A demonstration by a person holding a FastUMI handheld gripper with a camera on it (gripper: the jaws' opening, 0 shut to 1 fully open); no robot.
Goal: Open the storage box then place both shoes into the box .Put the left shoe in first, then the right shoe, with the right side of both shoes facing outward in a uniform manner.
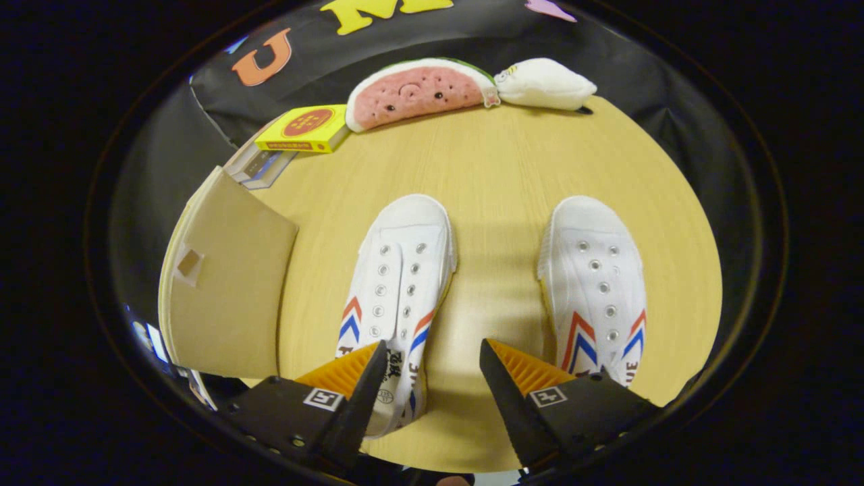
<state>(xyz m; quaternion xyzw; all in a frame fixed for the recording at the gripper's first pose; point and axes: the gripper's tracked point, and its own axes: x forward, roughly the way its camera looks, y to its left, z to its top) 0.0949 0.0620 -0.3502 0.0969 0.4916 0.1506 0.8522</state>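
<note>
Hovering over left shoe (398,283), gripper (428,368) spread wide, clamping nothing; right shoe (597,283) alongside, toes far, handy for pickup; storage box (226,283) left, flap seemingly shut.

Bright overhead light, soft shadows beside the shoes (398,283), strong fisheye bending at edges.

Watermelon plush (418,91): far ahead on table (499,169)
White plush (545,84): touching its right
Yellow box (307,128): ahead-left, atop books (260,165)
</note>
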